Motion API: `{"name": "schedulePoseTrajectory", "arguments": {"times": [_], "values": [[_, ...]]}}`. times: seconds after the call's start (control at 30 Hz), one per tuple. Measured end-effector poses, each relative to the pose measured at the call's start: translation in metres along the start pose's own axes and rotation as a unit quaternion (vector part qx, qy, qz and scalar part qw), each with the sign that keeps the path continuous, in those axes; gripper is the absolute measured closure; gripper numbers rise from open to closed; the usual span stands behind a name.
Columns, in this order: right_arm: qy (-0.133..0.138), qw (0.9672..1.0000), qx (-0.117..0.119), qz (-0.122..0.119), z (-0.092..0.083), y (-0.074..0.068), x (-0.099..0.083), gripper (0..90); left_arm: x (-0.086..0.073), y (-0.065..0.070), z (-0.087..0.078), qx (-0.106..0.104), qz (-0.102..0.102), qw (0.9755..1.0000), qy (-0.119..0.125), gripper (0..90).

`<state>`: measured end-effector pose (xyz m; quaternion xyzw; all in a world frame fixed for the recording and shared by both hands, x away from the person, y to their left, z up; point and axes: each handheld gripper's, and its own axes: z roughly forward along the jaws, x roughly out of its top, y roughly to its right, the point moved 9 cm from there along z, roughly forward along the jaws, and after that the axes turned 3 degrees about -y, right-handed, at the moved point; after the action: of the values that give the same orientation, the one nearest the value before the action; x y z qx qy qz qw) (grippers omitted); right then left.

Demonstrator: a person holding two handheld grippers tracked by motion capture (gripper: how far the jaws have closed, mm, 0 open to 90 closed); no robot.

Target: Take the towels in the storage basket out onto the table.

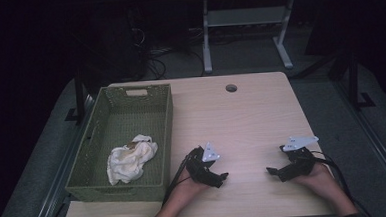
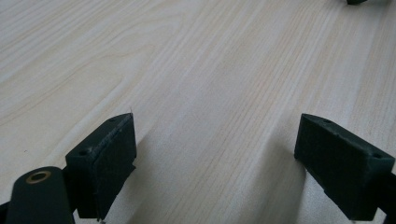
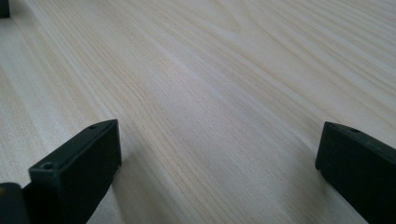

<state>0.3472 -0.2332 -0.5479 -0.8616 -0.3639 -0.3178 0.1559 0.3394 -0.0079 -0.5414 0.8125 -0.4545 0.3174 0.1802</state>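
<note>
Both tools, left tool (image 1: 223,177) and right tool (image 1: 270,171), rest wide and empty on the counter (image 1: 241,116); the cloth (image 1: 131,159) lies in the basket (image 1: 168,135), so the work appears complete, with no further grasp required

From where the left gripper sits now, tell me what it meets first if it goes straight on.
Probably the right gripper: the left gripper points across bare table toward it, nothing between, though their exact alignment is unclear.
</note>
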Motion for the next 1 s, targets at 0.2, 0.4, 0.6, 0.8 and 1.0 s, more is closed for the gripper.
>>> {"name": "schedulePoseTrajectory", "arguments": {"times": [0.2,0.4,0.6,0.8,1.0], "values": [[0.001,1.0000,0.000,-0.004,0.000,0.000,0.000,0.0,0.001,0.000,0.001,0.000,0.001,1.0000,0.001,12.0],[0.000,1.0000,0.001,-0.002,0.000,0.000,0.000,0.0,-0.001,-0.001,-0.002,0.002,-0.001,1.0000,-0.003,12.2],[0.000,1.0000,0.002,0.000,0.000,-0.001,0.000,0.0,-0.004,-0.005,-0.006,0.013,-0.007,0.9998,-0.014,12.5],[0.002,1.0000,0.003,0.000,0.000,-0.001,0.001,0.0,-0.001,-0.007,-0.013,0.026,-0.009,0.9996,-0.005,12.7],[0.001,1.0000,0.003,-0.001,0.000,-0.001,0.000,0.0,0.004,-0.009,-0.018,0.038,-0.011,0.9992,-0.001,12.7]]}}
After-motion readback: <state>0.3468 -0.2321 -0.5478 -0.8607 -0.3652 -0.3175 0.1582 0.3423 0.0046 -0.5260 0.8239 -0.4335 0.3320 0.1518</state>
